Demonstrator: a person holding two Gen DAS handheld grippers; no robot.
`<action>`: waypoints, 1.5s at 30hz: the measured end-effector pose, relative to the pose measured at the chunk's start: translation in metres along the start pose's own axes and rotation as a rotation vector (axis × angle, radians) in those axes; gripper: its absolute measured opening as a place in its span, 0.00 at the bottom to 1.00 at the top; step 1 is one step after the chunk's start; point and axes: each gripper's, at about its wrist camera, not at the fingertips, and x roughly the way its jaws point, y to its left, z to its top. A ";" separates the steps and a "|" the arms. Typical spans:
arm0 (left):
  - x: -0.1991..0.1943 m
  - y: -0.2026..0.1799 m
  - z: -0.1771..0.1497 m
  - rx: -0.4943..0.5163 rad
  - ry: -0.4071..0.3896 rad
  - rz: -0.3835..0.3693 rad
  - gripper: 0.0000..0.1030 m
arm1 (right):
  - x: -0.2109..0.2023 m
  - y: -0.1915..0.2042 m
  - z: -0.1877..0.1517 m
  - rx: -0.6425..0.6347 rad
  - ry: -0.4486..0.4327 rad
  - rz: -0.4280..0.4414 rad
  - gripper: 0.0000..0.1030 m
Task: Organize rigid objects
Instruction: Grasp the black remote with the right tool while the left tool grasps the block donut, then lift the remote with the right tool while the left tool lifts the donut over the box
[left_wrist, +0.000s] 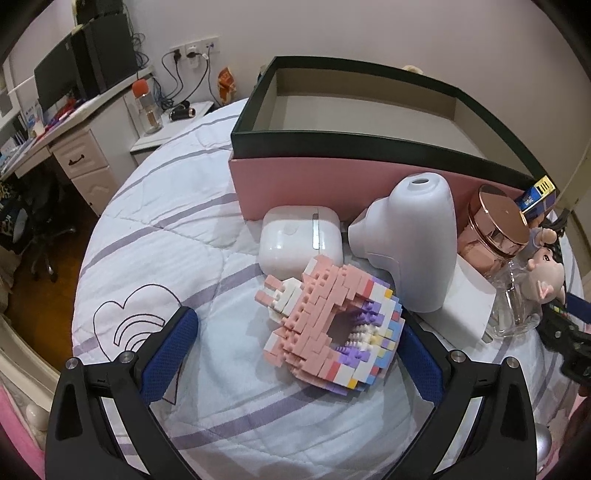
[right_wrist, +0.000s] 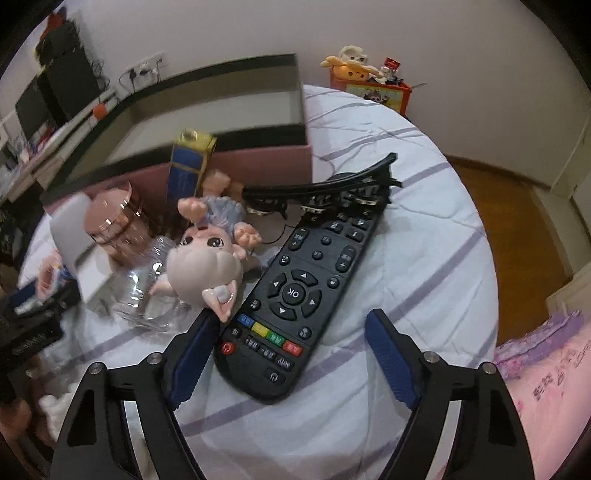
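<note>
My left gripper (left_wrist: 297, 328) is open, its blue pads either side of a pink and pastel brick model (left_wrist: 328, 328) lying on the quilt. Behind it lie a white earbud case (left_wrist: 299, 240), a white rounded device (left_wrist: 417, 240) and a rose-gold lidded jar (left_wrist: 495, 229). A pink box with a dark rim (left_wrist: 332, 147) stands open and empty behind them. My right gripper (right_wrist: 291, 325) is open over the near end of a black remote (right_wrist: 299, 295). A big-headed doll (right_wrist: 210, 258) lies left of the remote, touching my left finger.
A black hair clip (right_wrist: 325, 188), a blue and gold carton (right_wrist: 188, 166) and a clear plastic piece (right_wrist: 147, 291) lie by the box. A white flat block (left_wrist: 465, 299) sits under the white device. A desk with monitors (left_wrist: 74, 74) stands at far left. An orange toy box (right_wrist: 373, 88) is behind the bed.
</note>
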 end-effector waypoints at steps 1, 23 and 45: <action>0.000 0.000 0.000 0.002 0.001 -0.003 1.00 | 0.000 0.001 0.000 -0.019 -0.009 -0.010 0.71; -0.015 0.018 -0.006 -0.025 -0.038 -0.090 0.66 | -0.017 -0.031 0.001 0.013 -0.053 0.041 0.44; -0.021 0.016 -0.012 -0.032 -0.032 -0.110 0.66 | 0.006 -0.026 0.005 -0.034 -0.047 -0.044 0.43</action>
